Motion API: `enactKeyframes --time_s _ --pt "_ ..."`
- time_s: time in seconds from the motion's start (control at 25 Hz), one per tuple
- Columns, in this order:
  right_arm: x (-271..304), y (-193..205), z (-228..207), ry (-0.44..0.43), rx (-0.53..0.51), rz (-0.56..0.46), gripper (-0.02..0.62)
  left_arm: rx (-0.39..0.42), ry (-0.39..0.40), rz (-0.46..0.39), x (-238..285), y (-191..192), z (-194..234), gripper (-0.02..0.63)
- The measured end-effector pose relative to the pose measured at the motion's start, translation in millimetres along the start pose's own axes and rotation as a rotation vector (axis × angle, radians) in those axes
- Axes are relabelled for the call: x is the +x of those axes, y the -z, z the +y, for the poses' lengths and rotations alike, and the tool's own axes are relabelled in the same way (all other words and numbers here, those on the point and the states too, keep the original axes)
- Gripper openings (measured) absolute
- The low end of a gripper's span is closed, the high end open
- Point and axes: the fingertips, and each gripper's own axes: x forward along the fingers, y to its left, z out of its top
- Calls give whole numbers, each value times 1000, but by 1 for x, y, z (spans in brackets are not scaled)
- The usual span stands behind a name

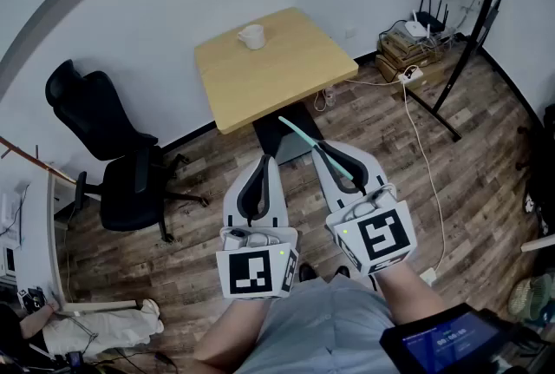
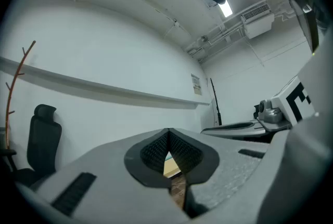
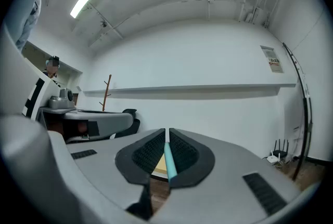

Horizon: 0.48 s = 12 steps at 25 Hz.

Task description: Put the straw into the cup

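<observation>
A white cup (image 1: 251, 36) stands near the far left corner of a small wooden table (image 1: 286, 77). My right gripper (image 1: 323, 148) is shut on a pale teal straw (image 1: 305, 141), which sticks out past the jaw tips toward the table's near edge. The same straw (image 3: 168, 159) shows pinched between the ribbed pads in the right gripper view. My left gripper (image 1: 263, 162) hangs beside it to the left, shut with nothing in it; a sliver of table shows through its jaws (image 2: 169, 166). Both grippers are short of the table, above the wooden floor.
A black office chair (image 1: 117, 157) stands left of the table by the white wall. Cardboard boxes with a router (image 1: 414, 41) and a white cable (image 1: 425, 138) lie at the right. A dark stand leg (image 1: 451, 86) crosses the floor there.
</observation>
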Motion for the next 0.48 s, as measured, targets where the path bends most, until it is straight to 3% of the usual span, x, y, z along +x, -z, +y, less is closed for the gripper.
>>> enactKeyframes --time_s 0.48 --pt "-31 1 -25 6 36 -22 23 7 13 8 3 0 -37 -3"
